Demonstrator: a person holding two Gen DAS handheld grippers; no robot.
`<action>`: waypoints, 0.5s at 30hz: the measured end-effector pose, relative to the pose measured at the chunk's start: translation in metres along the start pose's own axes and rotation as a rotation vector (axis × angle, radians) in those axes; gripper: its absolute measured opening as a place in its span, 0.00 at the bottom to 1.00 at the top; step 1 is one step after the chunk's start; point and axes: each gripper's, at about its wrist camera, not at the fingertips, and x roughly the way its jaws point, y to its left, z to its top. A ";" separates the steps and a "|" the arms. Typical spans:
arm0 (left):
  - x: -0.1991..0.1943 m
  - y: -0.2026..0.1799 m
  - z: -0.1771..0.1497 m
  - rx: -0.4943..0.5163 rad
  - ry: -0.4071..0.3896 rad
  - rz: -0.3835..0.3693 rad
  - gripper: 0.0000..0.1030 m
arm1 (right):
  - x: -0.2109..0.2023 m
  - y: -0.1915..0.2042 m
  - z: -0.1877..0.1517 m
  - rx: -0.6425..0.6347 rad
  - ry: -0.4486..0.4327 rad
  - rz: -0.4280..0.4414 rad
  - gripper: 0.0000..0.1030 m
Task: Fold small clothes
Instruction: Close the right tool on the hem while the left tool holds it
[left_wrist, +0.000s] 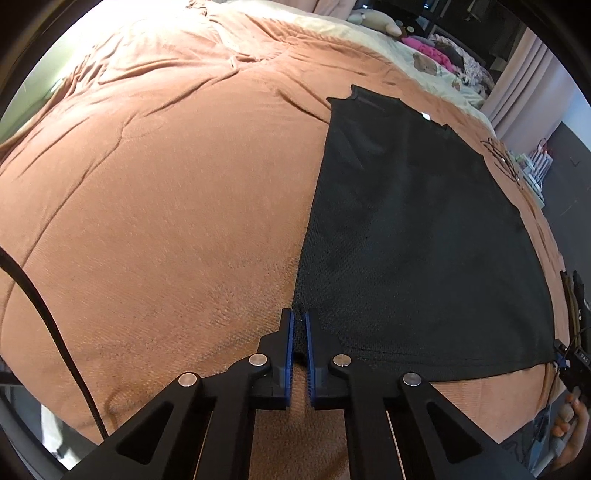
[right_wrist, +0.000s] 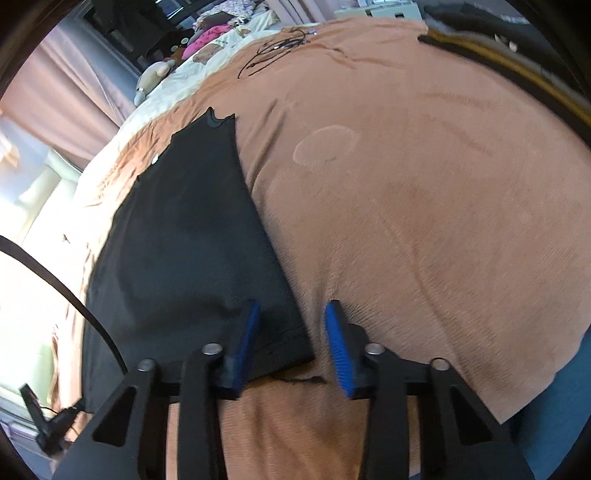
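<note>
1. Black garment (left_wrist: 417, 236) lies flat on a bed under an orange-brown blanket (left_wrist: 155, 192). In the left wrist view it fills the right half of the scene; its near hem runs along the bed's near edge.
2. Left hand-held gripper (left_wrist: 299, 325) sits at the garment's near left corner. Its blue pads (left_wrist: 289, 354) are drawn almost together, with a dark fold of the corner pinched between them.
3. Right hand-held gripper (right_wrist: 291, 314) straddles the near right corner of the same garment (right_wrist: 177, 229). Its jaws stand part open: the left pad (right_wrist: 245, 339) rests on the cloth and the right pad (right_wrist: 338, 350) on bare blanket (right_wrist: 424, 221) just beside the side edge. Frame is smeared here, so whether the pads actually press the fabric is uncertain; they look clear of a grip.
4. Garment edges: both side edges run straight away from the cameras; the far end shows a notched neckline with a small white tag (left_wrist: 426, 116).
5. Open room: wide bare blanket to the garment's left in the left view, and to its right in the right view.
6. Far clutter: a thin tangled black cord (right_wrist: 277, 50) lies on the blanket beyond the garment; soft toys (left_wrist: 376, 20) sit at the head of the bed, well apart.
7. A person's hand (left_wrist: 570, 428) shows at the lower right rim of the left view.
</note>
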 end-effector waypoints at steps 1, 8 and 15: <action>-0.001 -0.001 0.001 0.004 -0.003 0.010 0.06 | 0.003 -0.004 0.005 0.007 0.005 0.017 0.20; -0.021 -0.002 0.007 -0.009 -0.051 -0.001 0.05 | -0.003 -0.007 0.012 0.031 0.008 0.029 0.02; -0.049 0.001 0.005 -0.016 -0.109 -0.024 0.05 | -0.024 0.000 0.002 -0.003 -0.027 0.018 0.02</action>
